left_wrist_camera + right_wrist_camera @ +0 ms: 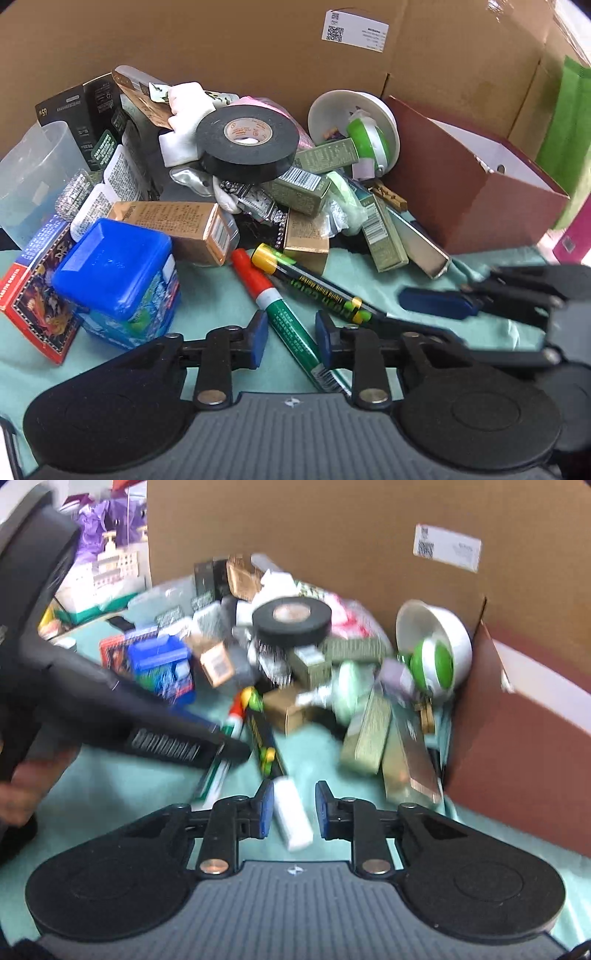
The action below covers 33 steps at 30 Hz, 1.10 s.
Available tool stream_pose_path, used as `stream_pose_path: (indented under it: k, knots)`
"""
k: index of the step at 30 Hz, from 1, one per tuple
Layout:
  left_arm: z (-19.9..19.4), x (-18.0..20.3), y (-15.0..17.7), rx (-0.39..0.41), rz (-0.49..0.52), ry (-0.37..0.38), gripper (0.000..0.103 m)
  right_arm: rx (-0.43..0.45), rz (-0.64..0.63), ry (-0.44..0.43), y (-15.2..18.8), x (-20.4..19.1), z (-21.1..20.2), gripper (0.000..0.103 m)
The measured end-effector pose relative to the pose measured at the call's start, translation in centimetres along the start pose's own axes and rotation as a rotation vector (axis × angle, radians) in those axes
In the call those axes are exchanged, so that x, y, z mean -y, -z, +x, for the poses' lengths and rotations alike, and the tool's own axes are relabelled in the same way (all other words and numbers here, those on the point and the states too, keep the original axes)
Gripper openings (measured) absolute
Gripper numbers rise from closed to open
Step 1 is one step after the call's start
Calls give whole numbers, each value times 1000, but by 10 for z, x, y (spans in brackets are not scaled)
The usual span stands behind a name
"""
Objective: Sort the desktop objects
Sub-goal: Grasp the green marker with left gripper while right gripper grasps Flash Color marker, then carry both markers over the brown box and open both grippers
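Observation:
A pile of desktop objects lies on a teal cloth [221, 299]. A green marker with a red cap [284, 317] lies between the fingers of my open left gripper [291, 338], untouched as far as I can see. A black-and-yellow marker [314, 288] lies beside it. My right gripper [294, 808] is open around the white end [291, 818] of that black marker, pads apart from it. The right gripper also shows at the right in the left wrist view [524, 295]. A black tape roll [247, 142] tops the pile.
A brown open box [469, 192] stands at the right. A blue-lidded tub [118, 280], a red card pack [33, 291], a clear cup [33, 177], several small cartons and a white bowl [354, 122] crowd the pile. A cardboard wall [258, 44] closes the back.

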<state>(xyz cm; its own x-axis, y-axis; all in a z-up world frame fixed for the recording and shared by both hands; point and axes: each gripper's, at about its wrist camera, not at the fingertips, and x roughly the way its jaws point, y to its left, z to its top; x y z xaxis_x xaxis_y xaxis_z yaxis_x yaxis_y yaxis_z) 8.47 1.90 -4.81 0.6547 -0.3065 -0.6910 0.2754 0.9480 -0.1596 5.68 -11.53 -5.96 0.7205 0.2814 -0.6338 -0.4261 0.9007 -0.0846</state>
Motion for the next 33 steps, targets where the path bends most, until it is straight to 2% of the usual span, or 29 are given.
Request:
stream_pose_path:
  k: [3,8,17,20,24,33]
  knots:
    - [-5,-7,3,-8,12,12,24,-22,-3,-2,1,-2,14,23]
    - [-8,-13,6,-17,-4,39,25,-52,34,-17,11,-7,-6,18]
    - [-4,-1,7,-4,45,-1,27,-33,-8,-16,-1,-13,9,19]
    - [-7,-2,8,-7,46,16,21,-24,29,-25,1,-10,10,17]
    - [-13,3,11,-10,43,40,17,-26,55,-24,7,-10,-3,14]
    - [-48,18,0,70,48,137,15,96,167,-8,14,11,-54,14]
